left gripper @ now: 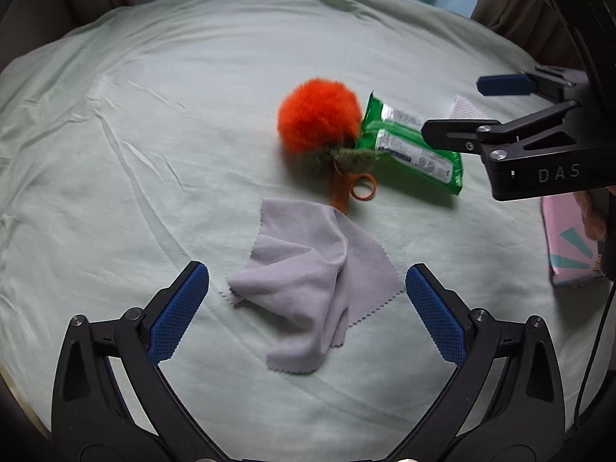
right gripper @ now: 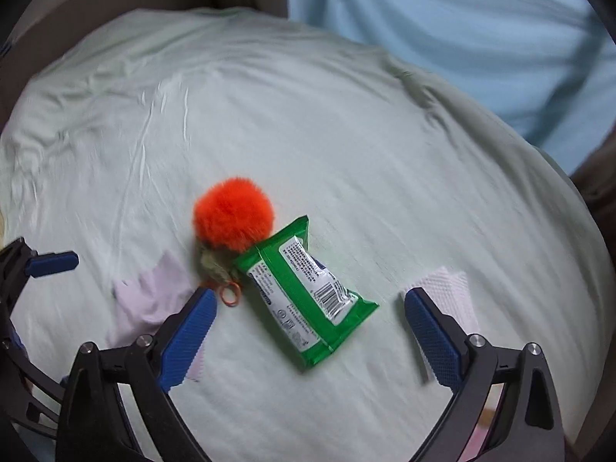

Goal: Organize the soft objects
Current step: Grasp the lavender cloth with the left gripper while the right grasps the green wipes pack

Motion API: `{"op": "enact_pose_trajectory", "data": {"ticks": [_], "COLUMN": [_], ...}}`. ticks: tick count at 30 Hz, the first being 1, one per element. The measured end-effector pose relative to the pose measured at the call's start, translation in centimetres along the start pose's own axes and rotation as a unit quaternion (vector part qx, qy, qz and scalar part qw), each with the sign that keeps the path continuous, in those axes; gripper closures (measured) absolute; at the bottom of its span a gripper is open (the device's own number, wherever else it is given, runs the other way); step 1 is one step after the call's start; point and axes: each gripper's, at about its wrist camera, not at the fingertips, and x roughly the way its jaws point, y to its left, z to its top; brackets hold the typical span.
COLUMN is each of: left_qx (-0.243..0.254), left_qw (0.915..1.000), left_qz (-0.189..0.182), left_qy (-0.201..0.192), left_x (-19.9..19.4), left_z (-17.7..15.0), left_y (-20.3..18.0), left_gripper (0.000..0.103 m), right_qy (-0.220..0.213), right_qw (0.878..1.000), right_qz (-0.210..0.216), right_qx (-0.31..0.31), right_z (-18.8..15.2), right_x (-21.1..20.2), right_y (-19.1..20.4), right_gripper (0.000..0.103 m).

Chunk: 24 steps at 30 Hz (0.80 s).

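Cloth (left gripper: pixel 308 277), grey and crumpled with pinked edges, lies on the pale green sheet (left gripper: pixel 154 154) right in front of the left gripper (left gripper: pixel 307 312), framed between its blue-padded fingers (left gripper: pixel 179 308). Those fingers stand wide apart, nothing between the pads, and the cloth's near folds sit just ahead of them without clear contact. Behind the cloth, the orange pom-pom (left gripper: pixel 319 115) rests on the sheet, fluffy and round, with an olive-green tuft at its base and an orange ring (left gripper: pixel 364 188) on a strap that reaches down to the cloth's far edge. Touching the pom-pom's side is the green pack (left gripper: pixel 408 146), lying flat and angled, its white label facing up.

Over on the right wrist view, the right gripper (right gripper: pixel 310 331) hovers above the sheet with its fingers (right gripper: pixel 188 335) spread wide too, empty, and the green pack (right gripper: pixel 308 292) lies between and just beyond them. The pom-pom (right gripper: pixel 233 213) sits past the pack's far corner, touching it, the ring (right gripper: pixel 230 294) beside the left finger. A white tissue (right gripper: pixel 446 296) with a dotted texture lies flat by the right finger, partly hidden behind it. The cloth (right gripper: pixel 154 300) shows to the left, half covered by the finger. From the left view, a pink box (left gripper: pixel 569 242) peeks in at the right edge, near the right gripper (left gripper: pixel 448 107). A light blue curtain (right gripper: pixel 442 38) hangs behind the bed.
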Motion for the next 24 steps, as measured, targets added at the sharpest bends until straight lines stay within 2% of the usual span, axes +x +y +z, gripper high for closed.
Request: {"op": "enact_pose_trajectory", "data": {"ticks": [5, 10, 13, 15, 16, 17, 19, 24], "left_qx": [-0.002, 0.012, 0.027, 0.033, 0.035, 0.037, 0.041, 0.048], "left_qw": [0.9999, 0.9992, 0.9989, 0.9987, 0.9985, 0.9984, 0.9981, 0.9981], "left_qz": [0.005, 0.006, 0.008, 0.009, 0.009, 0.009, 0.009, 0.002], "left_qy": [0.015, 0.038, 0.038, 0.039, 0.041, 0.042, 0.044, 0.039], "left_x": [3.1, 5.3, 5.9, 6.0, 6.1, 6.1, 6.2, 5.6], "left_z": [-0.5, -1.0, -1.2, -1.3, -1.3, -1.3, -1.3, -0.6], "left_y": [-0.9, -1.7, -1.9, -2.1, -2.1, -2.2, -2.3, -2.6], "left_gripper": [0.007, 0.008, 0.008, 0.008, 0.009, 0.010, 0.015, 0.060], "right_qy": [0.026, 0.045, 0.059, 0.064, 0.066, 0.070, 0.074, 0.070], "right_qw": [0.997, 0.993, 0.991, 0.991, 0.991, 0.991, 0.991, 0.991], "right_qz": [0.018, 0.018, 0.027, 0.029, 0.031, 0.037, 0.048, 0.041], "right_qx": [-0.065, -0.111, -0.113, -0.112, -0.110, -0.107, -0.103, -0.103], "right_z": [0.5, 0.5, 0.5, 0.4, 0.4, 0.4, 0.4, 0.0], "right_x": [3.8, 6.4, 7.5, 7.8, 8.0, 8.1, 8.4, 7.5], "right_y": [0.3, 0.8, 0.7, 0.5, 0.5, 0.5, 0.6, 1.1], "right_gripper": [0.006, 0.007, 0.016, 0.016, 0.019, 0.028, 0.038, 0.050]}}
